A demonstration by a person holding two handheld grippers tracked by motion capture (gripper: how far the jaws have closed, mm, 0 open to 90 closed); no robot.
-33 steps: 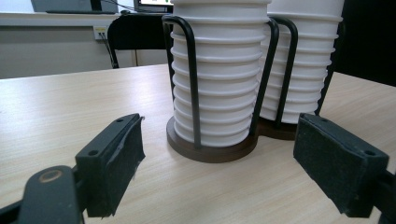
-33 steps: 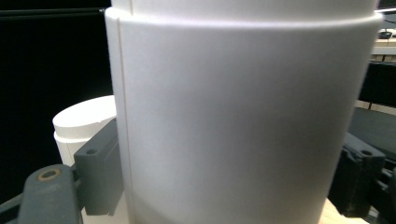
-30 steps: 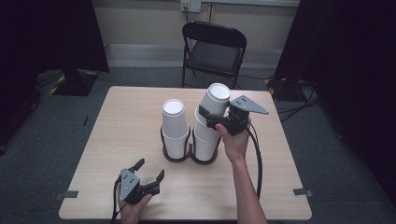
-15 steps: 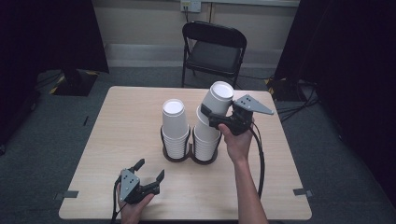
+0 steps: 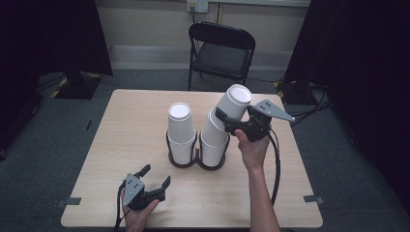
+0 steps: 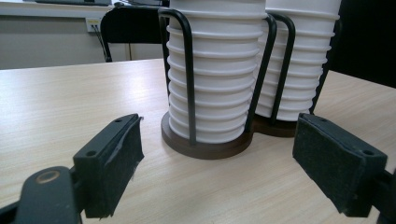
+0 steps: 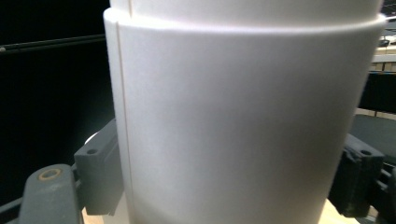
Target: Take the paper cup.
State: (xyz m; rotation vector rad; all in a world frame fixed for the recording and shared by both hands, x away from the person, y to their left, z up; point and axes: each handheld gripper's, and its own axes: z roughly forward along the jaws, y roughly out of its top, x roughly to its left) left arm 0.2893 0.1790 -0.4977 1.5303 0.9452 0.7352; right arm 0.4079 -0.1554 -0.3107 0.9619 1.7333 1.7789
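the left gripper (image 5: 153, 177) is rested on the table (image 5: 121, 125) near its front edge, jaws spread wide and holding nothing. two stacks of white ribbed paper cups are seated in a black wire holder (image 5: 196, 155). the top cup (image 5: 232, 108), plain white and upside down, is tilted off the right stack and clamped by the right gripper (image 5: 223, 121).

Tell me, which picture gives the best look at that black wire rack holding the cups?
The left gripper view: the wire rack is close, with its black loops and round brown base plain around the left cup stack. The high view shows the rack small and mostly hidden by cups. In the right gripper view a held cup blocks the scene.
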